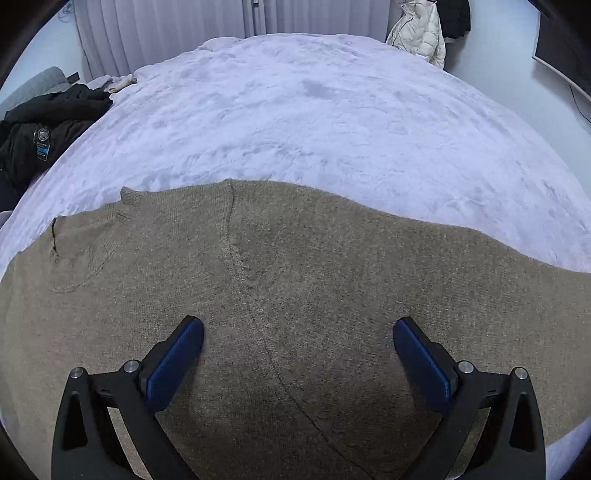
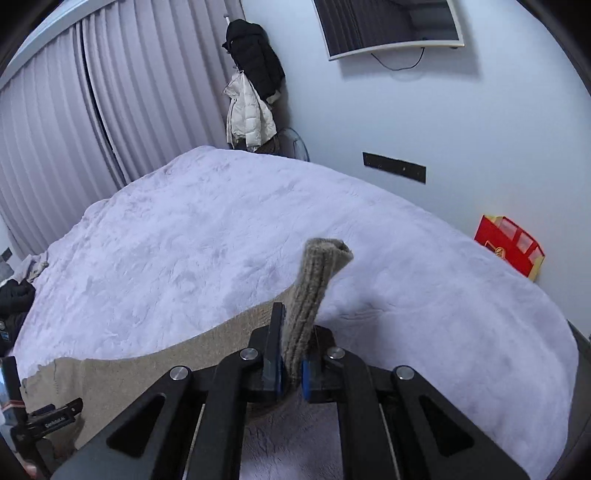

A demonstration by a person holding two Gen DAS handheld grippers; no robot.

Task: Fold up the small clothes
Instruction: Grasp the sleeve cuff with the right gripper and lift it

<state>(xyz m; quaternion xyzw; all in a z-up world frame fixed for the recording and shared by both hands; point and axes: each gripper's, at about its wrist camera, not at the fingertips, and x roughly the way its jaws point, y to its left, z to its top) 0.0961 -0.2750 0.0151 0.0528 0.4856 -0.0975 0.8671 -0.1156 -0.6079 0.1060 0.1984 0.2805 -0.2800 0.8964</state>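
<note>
A brown knit sweater (image 1: 295,280) lies spread flat on the pale lilac bed cover (image 1: 314,110), its neck opening at the left. My left gripper (image 1: 298,341) is open and hovers just above the sweater's body, with its blue pads wide apart. My right gripper (image 2: 293,339) is shut on the ribbed cuff of the sweater's sleeve (image 2: 314,284), which sticks up between the jaws above the bed cover (image 2: 221,229). The sweater's body (image 2: 147,369) lies to the left of it. The left gripper's edge (image 2: 48,417) shows at the lower left of the right wrist view.
Black clothes (image 1: 44,125) and a light garment (image 1: 118,82) lie at the bed's far left edge. Coats (image 2: 251,85) hang in the corner by the curtains (image 2: 92,122). A red box (image 2: 511,245) stands by the wall on the right, below a wall screen (image 2: 391,26).
</note>
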